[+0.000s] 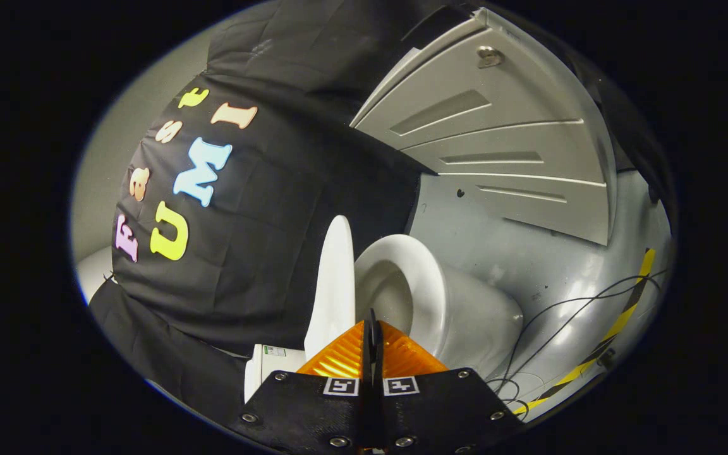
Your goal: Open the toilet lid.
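With lid (333, 284) up off bowl (430, 297) — tongs (373, 322) closed, touching neither.

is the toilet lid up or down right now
Up: the toilet lid stands raised off the bowl, whose rim lies uncovered beyond the closed tongs.

My one camera rides on my gripper (373, 328) and looks forward along its two closed fingers; it is rolled sideways, so the floor (528, 253) stands like a wall; it sits close to the toilet (440, 303), whose raised lid (334, 284) lies just beyond my fingertips.
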A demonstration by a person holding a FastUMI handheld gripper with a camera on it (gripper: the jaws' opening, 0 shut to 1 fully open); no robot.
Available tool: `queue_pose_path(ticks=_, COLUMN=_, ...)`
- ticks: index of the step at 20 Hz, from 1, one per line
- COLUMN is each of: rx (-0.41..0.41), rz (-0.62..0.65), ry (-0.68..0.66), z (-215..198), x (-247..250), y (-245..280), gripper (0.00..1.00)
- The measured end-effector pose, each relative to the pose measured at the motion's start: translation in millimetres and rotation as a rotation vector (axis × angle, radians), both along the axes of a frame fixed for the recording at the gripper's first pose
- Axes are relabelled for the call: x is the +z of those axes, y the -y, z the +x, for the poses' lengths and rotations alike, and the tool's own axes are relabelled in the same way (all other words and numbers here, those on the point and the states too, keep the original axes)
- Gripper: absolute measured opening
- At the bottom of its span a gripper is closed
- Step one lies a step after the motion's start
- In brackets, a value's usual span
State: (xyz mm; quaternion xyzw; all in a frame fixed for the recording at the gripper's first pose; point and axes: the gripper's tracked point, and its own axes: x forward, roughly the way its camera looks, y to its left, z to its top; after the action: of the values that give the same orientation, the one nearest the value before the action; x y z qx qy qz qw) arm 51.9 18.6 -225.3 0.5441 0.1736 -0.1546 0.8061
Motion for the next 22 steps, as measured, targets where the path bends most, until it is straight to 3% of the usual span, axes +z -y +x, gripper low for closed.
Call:
queue_pose_path(ticks=6, rx=-0.002, rz=-0.017, ry=0.023, z=5.0, x=29.1, y=-6.9, gripper=0.0)
queue_pose_path(ticks=22, rx=0.095, rz=-0.194, ry=0.15, z=23.3, x=139.7, y=-58.7, gripper=0.0)
